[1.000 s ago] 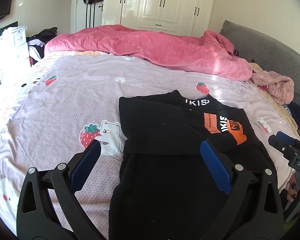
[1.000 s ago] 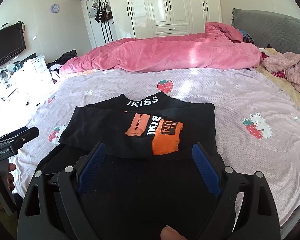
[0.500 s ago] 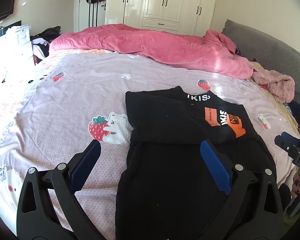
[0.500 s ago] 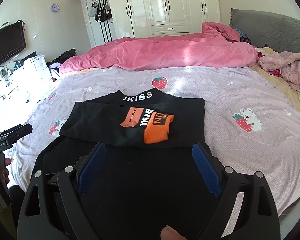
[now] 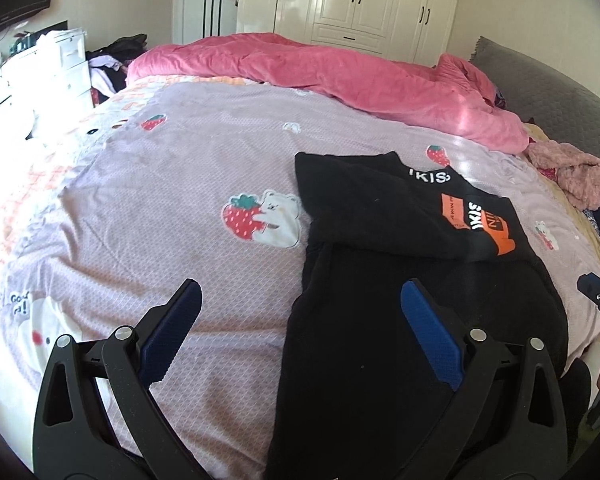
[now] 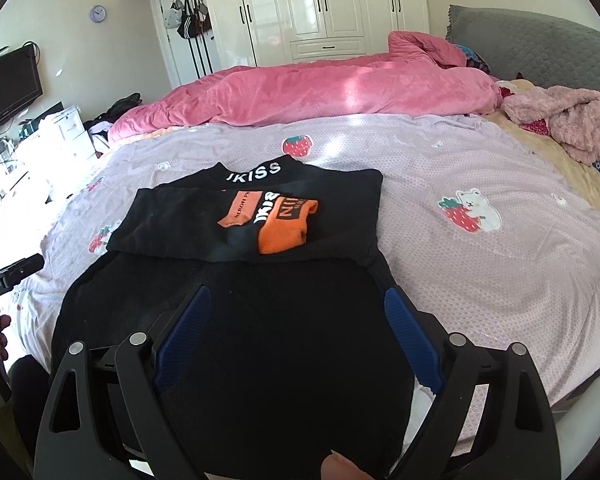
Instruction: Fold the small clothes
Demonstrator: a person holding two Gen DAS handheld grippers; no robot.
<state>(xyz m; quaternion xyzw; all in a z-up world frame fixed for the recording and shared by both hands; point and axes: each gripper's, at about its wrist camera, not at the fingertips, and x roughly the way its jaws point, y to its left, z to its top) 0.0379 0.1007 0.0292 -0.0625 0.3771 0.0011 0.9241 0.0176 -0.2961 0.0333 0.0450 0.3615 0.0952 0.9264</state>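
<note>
A black top with white lettering and orange patches lies on the lilac bedsheet, its sleeves folded across the chest. It also shows in the right wrist view. My left gripper is open and empty above the garment's left hem edge. My right gripper is open and empty above the lower part of the garment. The garment's hem hangs near the bed's front edge.
A pink duvet lies bunched along the far side of the bed. A fuzzy pink garment sits at the right by a grey headboard. White wardrobes stand behind. White drawers are at left.
Both grippers have pulled back and left a little; the garment appears farther right in the left wrist view. The garment has not moved and both grippers stay open.
</note>
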